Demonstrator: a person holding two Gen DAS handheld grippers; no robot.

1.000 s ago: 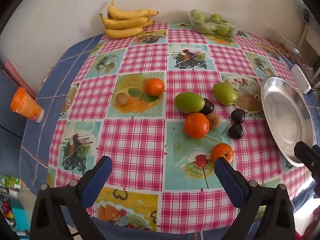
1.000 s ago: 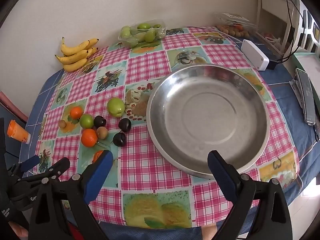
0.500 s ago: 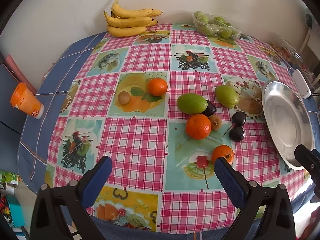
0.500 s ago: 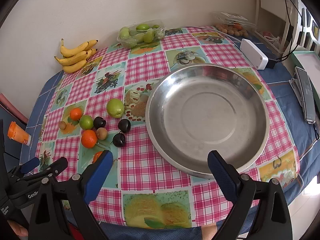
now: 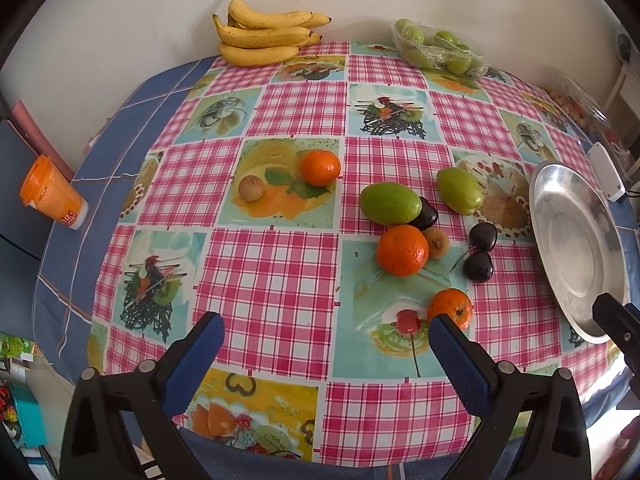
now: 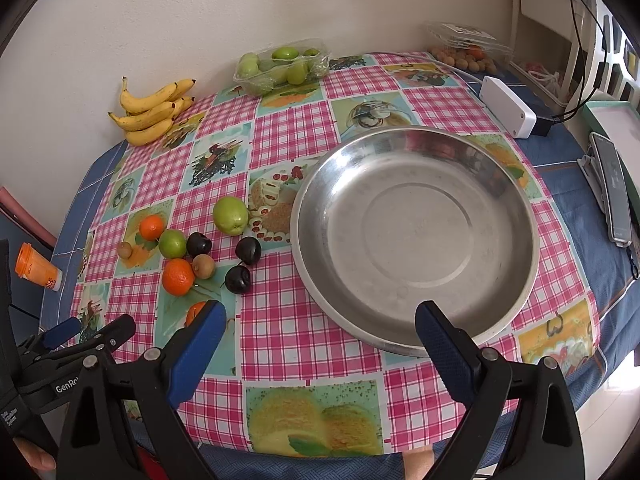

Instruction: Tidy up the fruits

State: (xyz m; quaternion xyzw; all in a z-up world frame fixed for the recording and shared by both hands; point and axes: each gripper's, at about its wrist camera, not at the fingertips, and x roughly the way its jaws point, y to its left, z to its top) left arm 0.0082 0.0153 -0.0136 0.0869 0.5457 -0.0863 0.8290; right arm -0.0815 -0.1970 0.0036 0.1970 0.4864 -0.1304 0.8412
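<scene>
Loose fruit lies on the checked tablecloth: three oranges [image 5: 402,250], [image 5: 320,167], [image 5: 451,307], two green fruits [image 5: 390,203], [image 5: 459,191], dark plums [image 5: 478,266], small brown fruits [image 5: 251,188]. A steel bowl [image 6: 416,236] stands empty to their right; it also shows in the left wrist view [image 5: 580,248]. My left gripper [image 5: 326,338] is open and empty above the table's near edge. My right gripper [image 6: 318,326] is open and empty before the bowl's near rim.
Bananas [image 5: 262,34] and a tray of green fruit [image 5: 438,50] sit at the back by the wall. An orange cup [image 5: 52,198] stands at the left edge. A white box [image 6: 508,106] and a phone [image 6: 612,188] lie at the right.
The left gripper's view has shifted slightly left and up, so the fruit sits a little further right and lower. The right gripper has barely moved. Both stay open.
</scene>
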